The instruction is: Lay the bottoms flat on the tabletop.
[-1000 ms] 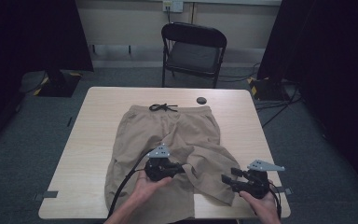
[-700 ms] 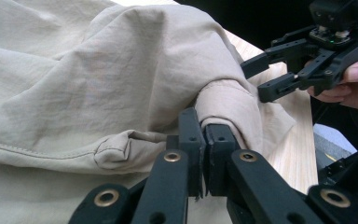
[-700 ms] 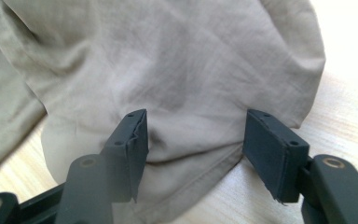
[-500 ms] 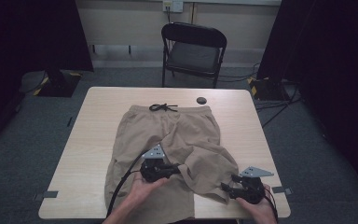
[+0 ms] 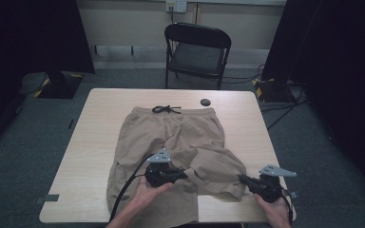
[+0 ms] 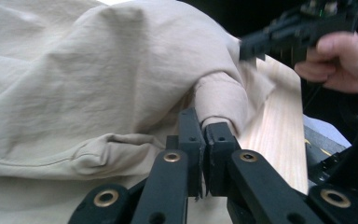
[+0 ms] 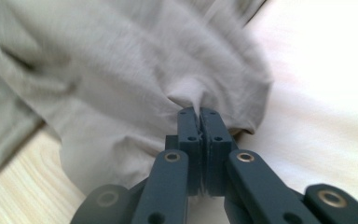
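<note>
High view: khaki drawstring shorts [image 5: 171, 142] lay mid-desk [image 5: 100, 118], one leg folded toward near right corner. Left tool [image 5: 183, 174] pinched fold at crotch; right tool [image 5: 242, 179], jaws just closed, pinched leg hem. Fabric seemed soft, light, limp; hems likely best holds.

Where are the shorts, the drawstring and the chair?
shorts [image 5: 171, 135]: high view, on the upper left leg.
drawstring [image 5: 166, 109]: high view, on the black knot.
chair [image 5: 197, 56]: high view, on the seat.
</note>
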`<state>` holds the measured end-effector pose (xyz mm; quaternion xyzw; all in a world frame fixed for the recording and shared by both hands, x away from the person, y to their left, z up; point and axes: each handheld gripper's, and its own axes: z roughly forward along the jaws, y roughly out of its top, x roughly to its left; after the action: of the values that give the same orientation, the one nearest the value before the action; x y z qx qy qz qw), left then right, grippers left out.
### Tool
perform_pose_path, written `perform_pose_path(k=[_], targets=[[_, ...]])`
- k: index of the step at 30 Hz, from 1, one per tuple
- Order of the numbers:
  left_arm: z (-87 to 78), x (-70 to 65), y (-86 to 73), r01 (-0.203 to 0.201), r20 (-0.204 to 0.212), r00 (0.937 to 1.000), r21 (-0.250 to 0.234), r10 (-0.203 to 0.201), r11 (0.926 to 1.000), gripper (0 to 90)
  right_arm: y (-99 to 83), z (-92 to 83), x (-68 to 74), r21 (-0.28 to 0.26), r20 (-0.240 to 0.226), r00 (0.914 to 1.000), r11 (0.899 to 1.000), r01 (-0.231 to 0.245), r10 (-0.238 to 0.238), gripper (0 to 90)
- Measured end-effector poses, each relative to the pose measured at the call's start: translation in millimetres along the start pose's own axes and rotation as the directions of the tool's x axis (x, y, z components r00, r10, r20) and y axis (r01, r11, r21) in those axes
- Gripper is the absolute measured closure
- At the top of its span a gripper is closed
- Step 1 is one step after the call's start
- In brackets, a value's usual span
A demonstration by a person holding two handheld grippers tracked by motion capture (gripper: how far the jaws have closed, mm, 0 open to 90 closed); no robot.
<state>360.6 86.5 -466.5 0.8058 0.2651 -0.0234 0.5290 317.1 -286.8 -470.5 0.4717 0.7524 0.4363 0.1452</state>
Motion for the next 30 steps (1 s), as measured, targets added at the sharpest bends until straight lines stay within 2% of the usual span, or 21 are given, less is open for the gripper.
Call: perform_pose_path(k=[3, 7, 8, 9, 13, 14, 15, 16, 18, 21, 22, 23, 27, 29, 30], targets=[[2.0, -7.0, 1.3, -0.007, 0.020, 0.9998, 0.006, 0.007, 1.0000, 87.5, 6.9, -17.9, -7.4, -0.063, 0.007, 0.9996, 0.998, -0.027, 0.027, 88.7], [6.6, -22.2, 6.5, -0.027, 0.063, 0.9977, 0.018, 0.025, 0.9995, 87.5, 13.0, -38.7, -14.0, -0.104, 0.029, 0.9992, 0.994, -0.025, 0.029, 88.8], [6.6, -22.2, 6.5, -0.027, 0.063, 0.9977, 0.018, 0.025, 0.9995, 87.6, 14.2, -43.5, -15.1, -0.112, 0.038, 0.9989, 0.993, -0.024, 0.028, 88.8], [8.9, -31.6, 9.1, -0.044, 0.089, 0.9951, 0.019, 0.043, 0.9988, 87.5, 15.3, -47.7, -16.2, -0.120, 0.039, 0.9989, 0.993, -0.022, 0.027, 88.8], [14.8, -52.5, 11.7, -0.075, 0.152, 0.9859, 0.027, 0.070, 0.9968, 87.5, 17.5, -62.4, -21.6, -0.134, 0.053, 0.9982, 0.991, -0.021, 0.028, 88.7], [14.8, -52.5, 11.7, -0.075, 0.152, 0.9859, 0.027, 0.070, 0.9968, 87.4, 17.5, -62.4, -21.6, -0.134, 0.053, 0.9982, 0.991, -0.021, 0.028, 88.7], [18.9, -62.7, 11.3, -0.092, 0.180, 0.9802, 0.039, 0.083, 0.9950, 87.4, 16.3, -67.1, -26.3, -0.132, 0.058, 0.9977, 0.991, -0.028, 0.036, 88.7], [18.9, -62.7, 11.3, -0.092, 0.180, 0.9802, 0.039, 0.083, 0.9950, 87.4, 15.6, -67.6, -28.0, -0.127, 0.064, 0.9974, 0.992, -0.026, 0.034, 88.6], [27.4, -77.8, 7.4, -0.108, 0.227, 0.9696, 0.065, 0.091, 0.9921, 87.3, 12.9, -68.5, -31.6, -0.119, 0.071, 0.9965, 0.992, -0.036, 0.044, 88.5], [34.8, -87.6, 2.1, -0.124, 0.258, 0.9612, 0.090, 0.097, 0.9882, 87.3, 8.2, -69.4, -35.0, -0.121, 0.078, 0.9956, 0.992, -0.043, 0.053, 88.3], [34.8, -87.6, 2.1, -0.124, 0.258, 0.9612, 0.090, 0.097, 0.9882, 87.2, 6.8, -69.9, -35.7, -0.117, 0.083, 0.9949, 0.992, -0.048, 0.058, 88.2], [39.9, -93.7, -1.6, -0.132, 0.275, 0.9565, 0.109, 0.098, 0.9853, 87.1, 5.5, -70.6, -37.0, -0.119, 0.088, 0.9943, 0.992, -0.049, 0.060, 88.2], [47.8, -103.5, -7.9, -0.147, 0.316, 0.9440, 0.142, 0.096, 0.9789, 85.4, 3.5, -72.8, -38.7, -0.105, 0.095, 0.9937, 0.993, -0.048, 0.058, 87.4], [49.2, -106.3, -9.7, -0.148, 0.319, 0.9431, 0.148, 0.094, 0.9778, 84.6, 2.9, -73.2, -39.1, -0.102, 0.098, 0.9936, 0.994, -0.047, 0.057, 87.1], [50.2, -107.5, -10.8, -0.153, 0.327, 0.9404, 0.157, 0.095, 0.9758, 83.8, 2.0, -73.7, -39.2, -0.100, 0.098, 0.9932, 0.994, -0.053, 0.063, 86.6]])
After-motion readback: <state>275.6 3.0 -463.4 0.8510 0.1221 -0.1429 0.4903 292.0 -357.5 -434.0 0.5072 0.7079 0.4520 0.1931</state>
